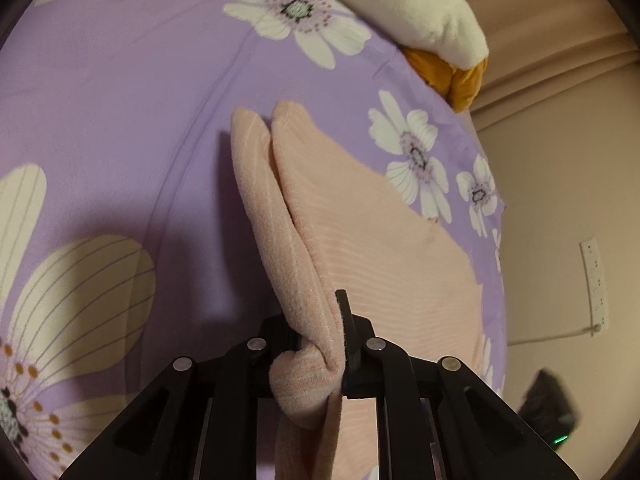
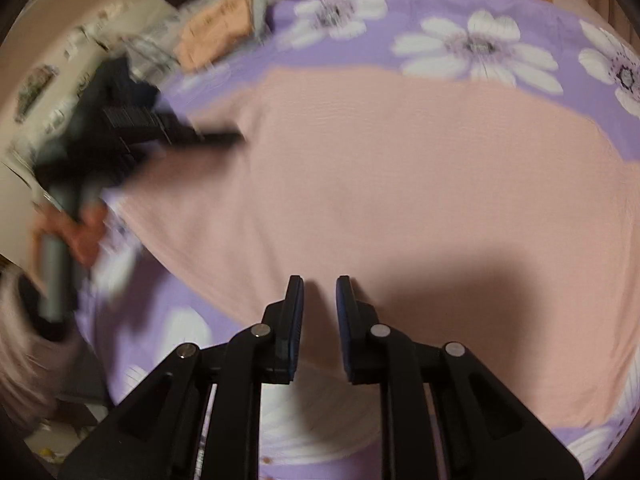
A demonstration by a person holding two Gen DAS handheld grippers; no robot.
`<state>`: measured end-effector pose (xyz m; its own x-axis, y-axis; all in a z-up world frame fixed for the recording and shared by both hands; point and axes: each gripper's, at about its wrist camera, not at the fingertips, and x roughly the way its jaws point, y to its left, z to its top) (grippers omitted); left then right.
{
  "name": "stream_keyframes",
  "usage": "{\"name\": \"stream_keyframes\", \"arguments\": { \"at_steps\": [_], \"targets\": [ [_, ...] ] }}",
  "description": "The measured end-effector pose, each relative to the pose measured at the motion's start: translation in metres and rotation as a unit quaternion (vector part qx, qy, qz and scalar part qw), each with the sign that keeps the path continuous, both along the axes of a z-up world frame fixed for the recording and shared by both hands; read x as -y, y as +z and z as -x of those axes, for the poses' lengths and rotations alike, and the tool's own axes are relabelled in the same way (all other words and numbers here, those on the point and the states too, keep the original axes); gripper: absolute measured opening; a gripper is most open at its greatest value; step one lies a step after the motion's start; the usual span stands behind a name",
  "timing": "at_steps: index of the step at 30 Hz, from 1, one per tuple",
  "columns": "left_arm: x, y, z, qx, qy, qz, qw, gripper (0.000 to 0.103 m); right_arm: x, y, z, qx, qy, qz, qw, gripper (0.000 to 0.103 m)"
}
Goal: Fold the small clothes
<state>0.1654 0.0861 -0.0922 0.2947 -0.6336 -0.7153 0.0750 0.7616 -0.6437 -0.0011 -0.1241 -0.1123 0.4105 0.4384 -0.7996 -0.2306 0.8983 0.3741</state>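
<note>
A pale pink ribbed garment (image 1: pixel 360 220) lies on a purple floral bedsheet (image 1: pixel 120 100). My left gripper (image 1: pixel 316 320) is shut on a bunched fold of its near edge, and the cloth rises from the bed into the jaws. In the right wrist view the same pink garment (image 2: pixel 400 180) spreads flat over the sheet (image 2: pixel 580 40). My right gripper (image 2: pixel 319 284) hovers over its near part, jaws a narrow gap apart with nothing between them. The left gripper (image 2: pixel 224 138) shows blurred at the garment's left edge, held by a hand (image 2: pixel 84 232).
A white plush pillow (image 1: pixel 420 0) and an orange cloth (image 1: pixel 452 72) sit at the bed's far corner. A pile of clothes (image 2: pixel 216 36) lies at the far left of the bed. The bed edge drops to a beige floor with a power strip (image 1: pixel 596 280).
</note>
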Motion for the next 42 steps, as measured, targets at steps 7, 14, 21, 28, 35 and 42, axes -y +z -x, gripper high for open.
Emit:
{"name": "stream_keyframes", "arguments": {
  "at_steps": [7, 14, 21, 28, 35, 42],
  "targets": [
    [0.04, 0.056, 0.008, 0.059, -0.025, -0.045, 0.9969, 0.013, 0.044, 0.019, 0.012, 0.031, -0.057, -0.076, 0.995, 0.018],
    [0.114, 0.085, 0.005, 0.087, -0.077, -0.063, 0.9913, 0.013, 0.12, 0.028, 0.029, 0.055, -0.157, -0.113, 0.98, 0.019],
    [0.211, 0.056, 0.01, 0.076, -0.159, -0.098, 0.9795, 0.013, 0.178, 0.003, 0.043, 0.029, -0.239, -0.153, 0.958, 0.031],
    [0.256, 0.006, 0.023, 0.036, -0.209, -0.129, 0.9687, 0.034, 0.204, -0.009, 0.049, 0.014, -0.269, -0.224, 0.937, 0.042],
    [0.215, 0.039, 0.053, 0.055, -0.24, -0.062, 0.9671, 0.065, 0.202, 0.007, 0.018, 0.031, -0.246, -0.255, 0.934, 0.053],
    [0.146, 0.034, 0.057, 0.068, -0.193, -0.05, 0.9776, 0.065, 0.187, 0.003, -0.045, 0.009, -0.216, -0.193, 0.957, 0.054]
  ]
}}
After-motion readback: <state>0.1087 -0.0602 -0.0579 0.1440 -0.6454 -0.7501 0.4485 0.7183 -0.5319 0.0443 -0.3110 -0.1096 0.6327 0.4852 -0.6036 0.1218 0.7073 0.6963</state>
